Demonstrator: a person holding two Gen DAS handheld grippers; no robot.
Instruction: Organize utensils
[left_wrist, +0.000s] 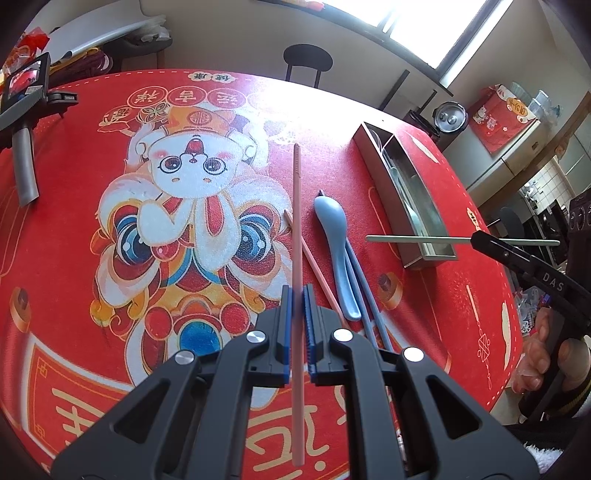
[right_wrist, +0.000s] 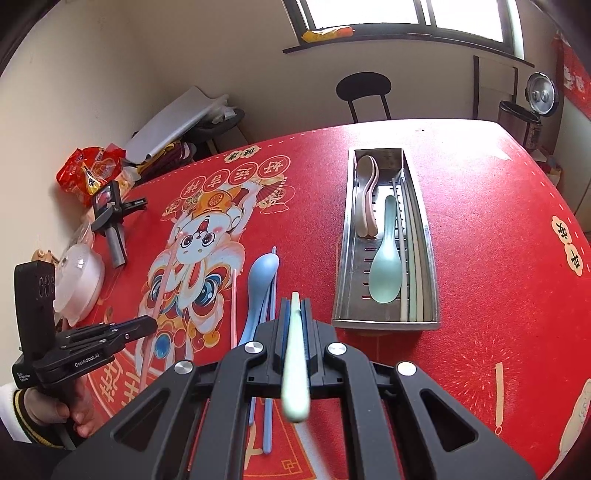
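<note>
My left gripper (left_wrist: 297, 295) is shut on a pink chopstick (left_wrist: 296, 206) that points away over the red mat. A second pink chopstick (left_wrist: 314, 266) lies on the mat beside a blue spoon (left_wrist: 332, 225) and blue chopsticks (left_wrist: 364, 291). In the right wrist view, my right gripper (right_wrist: 294, 308) is shut on a pale green chopstick (right_wrist: 295, 362), held just in front of the metal tray (right_wrist: 384, 324). That tray holds a green spoon (right_wrist: 386, 269), beige and pink spoons (right_wrist: 365, 195) and several chopsticks (right_wrist: 410, 258). The left wrist view shows the right gripper (left_wrist: 476, 239) carrying the green chopstick (left_wrist: 417, 239) crosswise above the tray (left_wrist: 369, 147).
A black device on a grey handle (right_wrist: 110, 221) lies at the mat's far left, with a white lidded bowl (right_wrist: 79, 280) and a red snack bag (right_wrist: 88, 170) near it. A black stool (right_wrist: 364, 86) stands beyond the table, and a rice cooker (right_wrist: 532, 107) at the far right.
</note>
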